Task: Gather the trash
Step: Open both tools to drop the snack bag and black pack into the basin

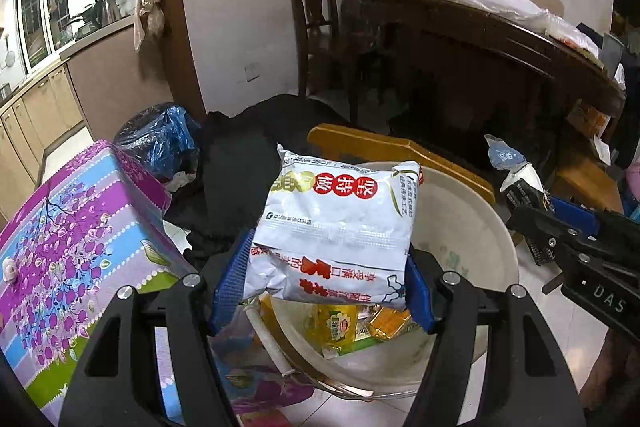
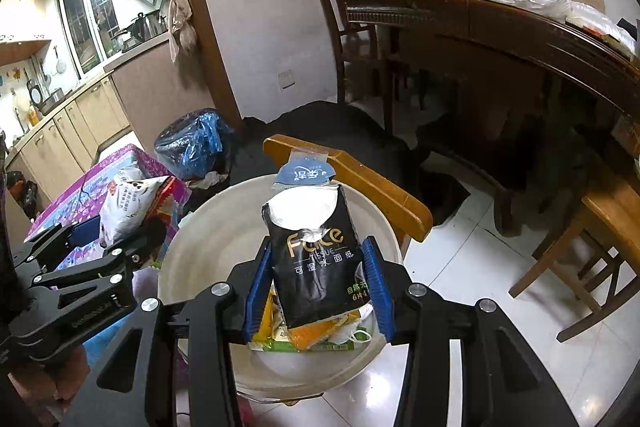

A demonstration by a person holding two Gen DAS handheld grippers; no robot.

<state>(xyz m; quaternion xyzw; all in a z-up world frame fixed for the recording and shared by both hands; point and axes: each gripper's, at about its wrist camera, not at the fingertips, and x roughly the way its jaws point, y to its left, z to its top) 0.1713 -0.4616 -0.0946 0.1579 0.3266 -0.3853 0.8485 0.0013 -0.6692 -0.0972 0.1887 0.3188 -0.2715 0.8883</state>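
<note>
Two hand-held grippers (image 1: 322, 281) (image 2: 318, 293), two wrappers (image 1: 336, 223) (image 2: 316, 259), one basin (image 2: 208, 235).

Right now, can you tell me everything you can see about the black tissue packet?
The black tissue packet is soft, shiny plastic with gold "Face" lettering and white text. Its top is torn open, showing white tissue, and a blue flap sticks up above it. It stands nearly upright, pinched between the blue pads of the right gripper, right above the cream bucket that already holds yellow wrappers. Nothing else touches it.
</note>
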